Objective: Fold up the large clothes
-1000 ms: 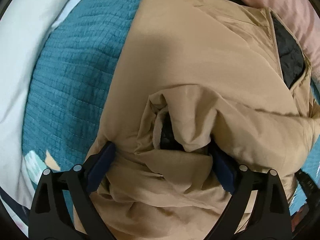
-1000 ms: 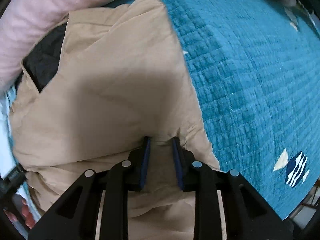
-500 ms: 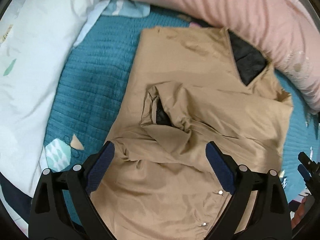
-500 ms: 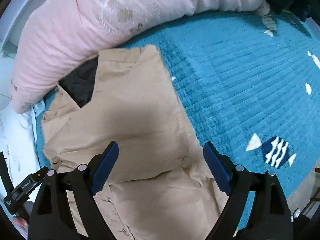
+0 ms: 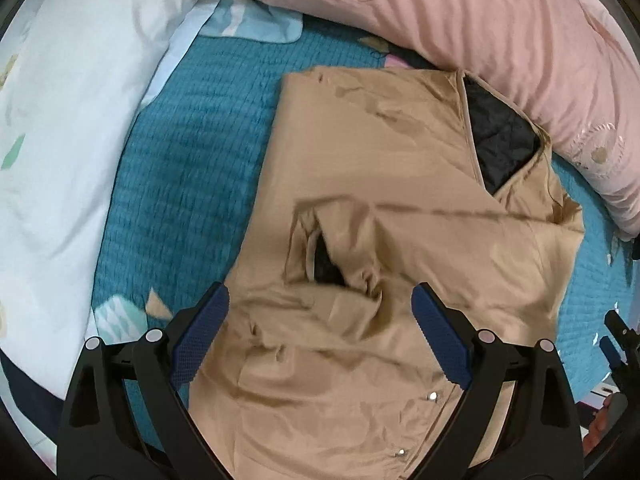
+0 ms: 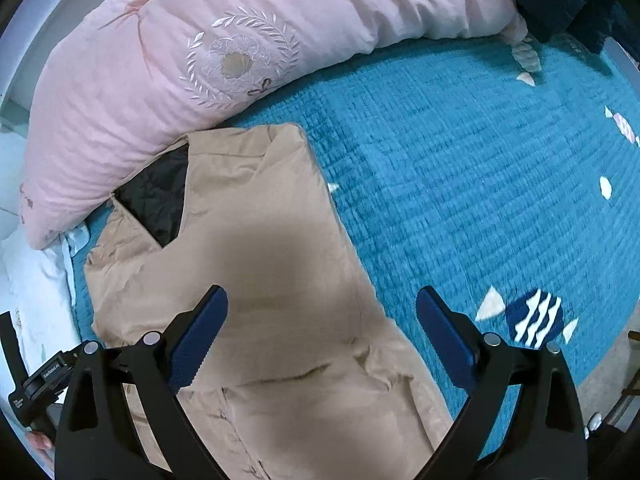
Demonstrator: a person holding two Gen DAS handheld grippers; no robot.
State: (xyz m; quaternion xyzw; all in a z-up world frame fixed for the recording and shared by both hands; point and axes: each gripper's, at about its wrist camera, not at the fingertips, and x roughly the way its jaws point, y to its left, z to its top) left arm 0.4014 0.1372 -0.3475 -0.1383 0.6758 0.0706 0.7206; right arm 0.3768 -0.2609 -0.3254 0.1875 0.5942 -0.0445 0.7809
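Though spread, jacket (image 5: 384,184) beneath tongs (image 5: 320,340)

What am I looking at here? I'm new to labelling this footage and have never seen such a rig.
No robot: a person holds a two-finger tool in each hand, each with a fisheye camera looking along its fingers. One picture is from the left tool, the other from the right tool; the black arms with blue pads are their fingers. Both are open and hold nothing. Below lies a tan jacket with dark lining, partly folded on a teal quilt. A pink duvet and a white pillow border it.
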